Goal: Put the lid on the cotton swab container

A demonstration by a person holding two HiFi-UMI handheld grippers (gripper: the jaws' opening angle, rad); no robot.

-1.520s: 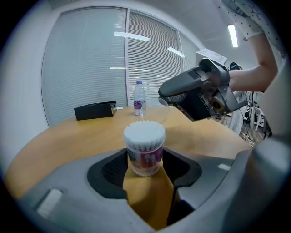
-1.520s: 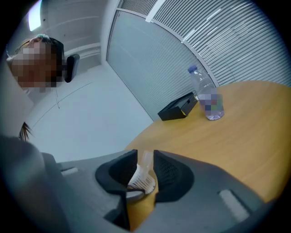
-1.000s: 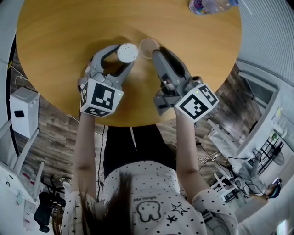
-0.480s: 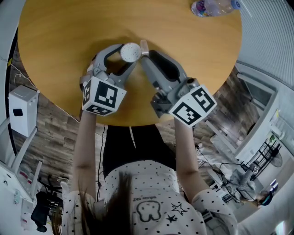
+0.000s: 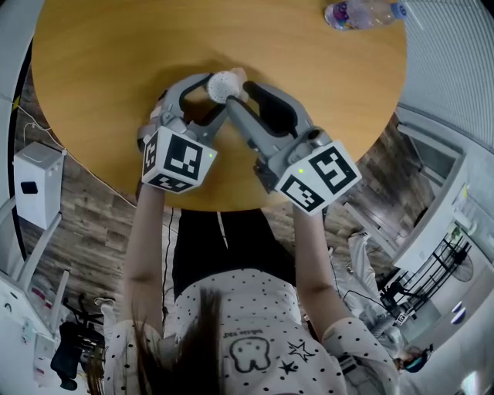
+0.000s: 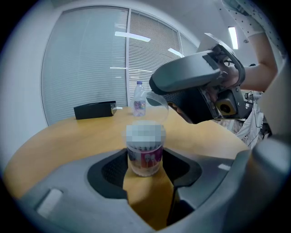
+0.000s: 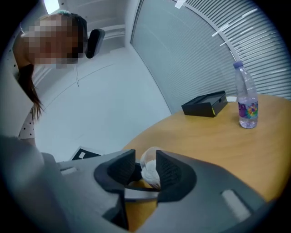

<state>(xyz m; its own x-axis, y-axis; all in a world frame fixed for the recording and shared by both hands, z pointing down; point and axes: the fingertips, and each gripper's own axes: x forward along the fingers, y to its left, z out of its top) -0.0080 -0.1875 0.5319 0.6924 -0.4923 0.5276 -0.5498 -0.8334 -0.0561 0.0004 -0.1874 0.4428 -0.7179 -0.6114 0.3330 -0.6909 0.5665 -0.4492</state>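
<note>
The cotton swab container (image 5: 221, 86), a small clear tub with a purple label (image 6: 144, 157), stands on the round wooden table (image 5: 100, 69). My left gripper (image 5: 218, 89) is shut on it, one pad on each side. The clear lid (image 5: 240, 75) is in my right gripper (image 5: 241, 83), tilted on edge. It hangs just above and beside the container's top (image 6: 158, 103). The right jaws have just been opening a little, and the lid (image 7: 149, 160) still sits between the pads, against the right one. White swabs show through the lid.
A water bottle (image 5: 359, 11) stands at the table's far right edge. A black box (image 7: 205, 104) lies near the bottle (image 7: 247, 98). The table's near edge runs just under both gripper cubes, close to the person's body.
My right gripper has moved left to the container and rolled, so the lid went from lying flat to standing on edge beside the container's top. The left gripper has kept still.
</note>
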